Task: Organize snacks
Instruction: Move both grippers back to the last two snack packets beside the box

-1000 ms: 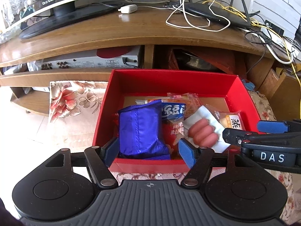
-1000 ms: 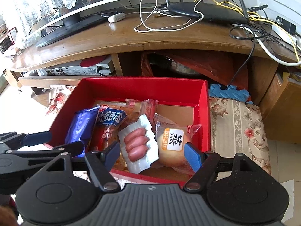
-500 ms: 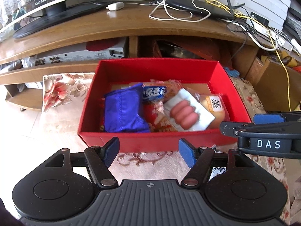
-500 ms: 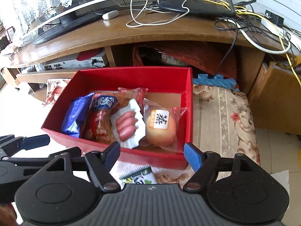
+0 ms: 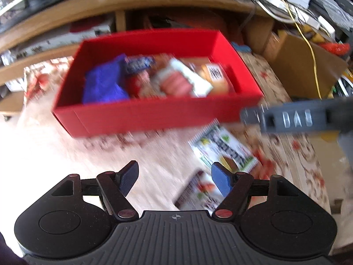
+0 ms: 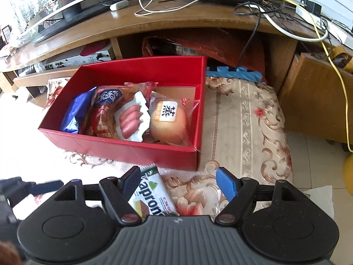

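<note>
A red box [image 6: 136,152] [image 5: 154,117] stands on a floral cloth and holds a blue bag [image 6: 75,114], a red-and-blue snack pack [image 6: 103,112], a sausage pack [image 6: 131,121] and a bun [image 6: 168,121]. In front of the box lie a white-and-green wafer pack [image 6: 152,192] [image 5: 222,148] and a dark pack [image 5: 196,192]. My left gripper [image 5: 174,177] is open and empty, just left of the two packs. My right gripper [image 6: 178,182] is open and empty above the wafer pack. The left wrist view is blurred.
A wooden TV stand [image 6: 198,19] with cables, a router and a monitor rises behind the box. A cardboard box [image 5: 302,66] and wooden cabinet [image 6: 317,101] stand at the right. A blue foam mat [image 6: 233,72] lies behind the cloth.
Both grippers have pulled back and away from the red box, both still open. The wafer pack and dark pack on the cloth have come into view.
</note>
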A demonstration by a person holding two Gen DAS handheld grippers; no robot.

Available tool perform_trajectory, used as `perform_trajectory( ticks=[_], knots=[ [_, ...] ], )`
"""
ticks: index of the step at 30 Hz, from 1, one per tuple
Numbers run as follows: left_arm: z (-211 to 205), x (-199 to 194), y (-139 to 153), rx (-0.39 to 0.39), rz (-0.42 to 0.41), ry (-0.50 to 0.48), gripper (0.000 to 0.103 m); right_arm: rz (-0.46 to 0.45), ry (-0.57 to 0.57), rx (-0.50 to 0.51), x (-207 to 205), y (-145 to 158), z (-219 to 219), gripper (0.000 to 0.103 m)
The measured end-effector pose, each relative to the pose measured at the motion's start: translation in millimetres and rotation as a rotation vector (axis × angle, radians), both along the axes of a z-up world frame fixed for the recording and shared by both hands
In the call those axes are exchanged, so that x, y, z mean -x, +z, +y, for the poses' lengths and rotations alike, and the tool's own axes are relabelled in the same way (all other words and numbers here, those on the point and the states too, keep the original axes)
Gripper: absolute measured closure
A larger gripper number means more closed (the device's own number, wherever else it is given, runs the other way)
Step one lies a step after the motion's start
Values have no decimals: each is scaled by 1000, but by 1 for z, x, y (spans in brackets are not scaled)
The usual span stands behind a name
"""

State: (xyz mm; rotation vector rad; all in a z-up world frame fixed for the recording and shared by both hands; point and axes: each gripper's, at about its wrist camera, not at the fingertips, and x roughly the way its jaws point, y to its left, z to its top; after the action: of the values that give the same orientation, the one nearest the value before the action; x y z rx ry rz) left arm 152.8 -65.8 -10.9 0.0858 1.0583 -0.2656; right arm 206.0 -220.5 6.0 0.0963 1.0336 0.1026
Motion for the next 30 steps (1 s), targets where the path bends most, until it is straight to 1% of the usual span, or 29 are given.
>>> perform_trajectory(
  ticks=[2, 6, 11, 12, 16, 18, 19, 22, 24, 26, 28, 30],
  knots=[
    [-2, 9, -6, 22, 35, 0, 25, 1, -4, -12, 1, 0, -4, 30],
    [-4, 19, -15, 78, 98, 48, 24, 7, -1, -37, 3, 1, -10, 30],
    [-21, 19, -23, 112, 124, 127, 23, 5, 15, -64, 10, 3, -15, 30],
    [-26, 18, -24, 104, 122, 140, 23, 3, 14, -70, 11, 3, -17, 30],
    [-44, 16, -33, 26, 102, 159, 19, 0, 13, -90, 13, 5, -22, 30],
    [-46, 16, -42, -6, 122, 164, 20, -3, 14, -99, 14, 7, -24, 30],
    [-45, 18, -44, -12, 118, 160, 20, -4, 14, -104, 14, 8, -25, 30],
    [-46, 26, -45, -83, 100, 128, 23, -6, 14, -111, 16, 9, -28, 30],
    [-42, 30, -43, -97, 100, 117, 26, -6, 15, -114, 18, 10, -29, 30],
    [-36, 33, -41, -111, 104, 110, 33, -11, 21, -119, 19, 12, -28, 30],
    [-27, 37, -38, -130, 105, 108, 37, -13, 29, -123, 21, 14, -27, 30],
    [-18, 41, -35, -145, 110, 99, 36, -12, 39, -123, 21, 14, -24, 30]
  ],
)
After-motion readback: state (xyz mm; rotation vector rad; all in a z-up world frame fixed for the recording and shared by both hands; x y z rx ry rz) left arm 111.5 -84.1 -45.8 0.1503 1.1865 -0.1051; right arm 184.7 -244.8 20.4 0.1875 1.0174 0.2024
